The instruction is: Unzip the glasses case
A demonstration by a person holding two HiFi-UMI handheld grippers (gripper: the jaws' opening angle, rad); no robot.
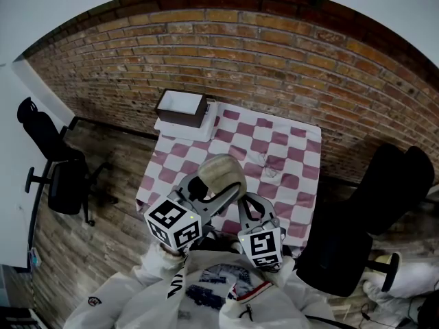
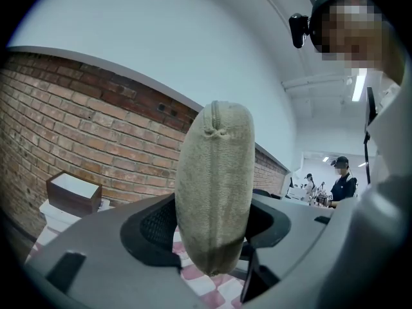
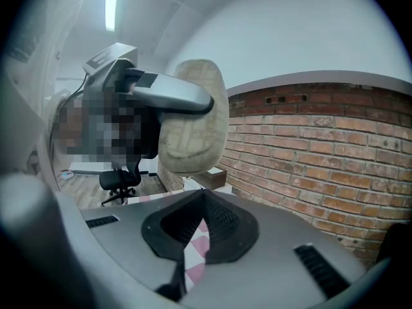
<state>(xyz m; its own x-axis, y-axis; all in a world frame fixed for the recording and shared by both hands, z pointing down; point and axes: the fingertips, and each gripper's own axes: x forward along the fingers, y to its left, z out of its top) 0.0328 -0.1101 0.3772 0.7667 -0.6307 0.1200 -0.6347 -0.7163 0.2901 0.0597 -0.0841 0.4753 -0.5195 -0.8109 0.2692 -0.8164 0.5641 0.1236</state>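
The left hand-held gripper (image 2: pixel 212 227) is clamped on the glasses case (image 2: pixel 215 172). Its two jaws press on the lower part of the beige, fuzzy case from either side. The case stands upright between them, and its rounded seamed end rises well above the jaw tips.

The right hand-held gripper (image 3: pixel 203 195) sits just beside the left one, on its right. Its jaws are closed together tip to tip, and nothing can be made out between them. From this gripper the case hangs just beyond and above the tips, with one grey finger (image 3: pixel 174 92) of the left hand-held gripper lying across it.

Below both grippers and stretching away from them is the table (image 1: pixel 288 149), covered in a pink and white checked cloth. At the table's far edge, ahead and to the left of the left hand-held gripper, stands an open brown box (image 1: pixel 182 108). A brick wall (image 1: pixel 274 53) lies beyond it.
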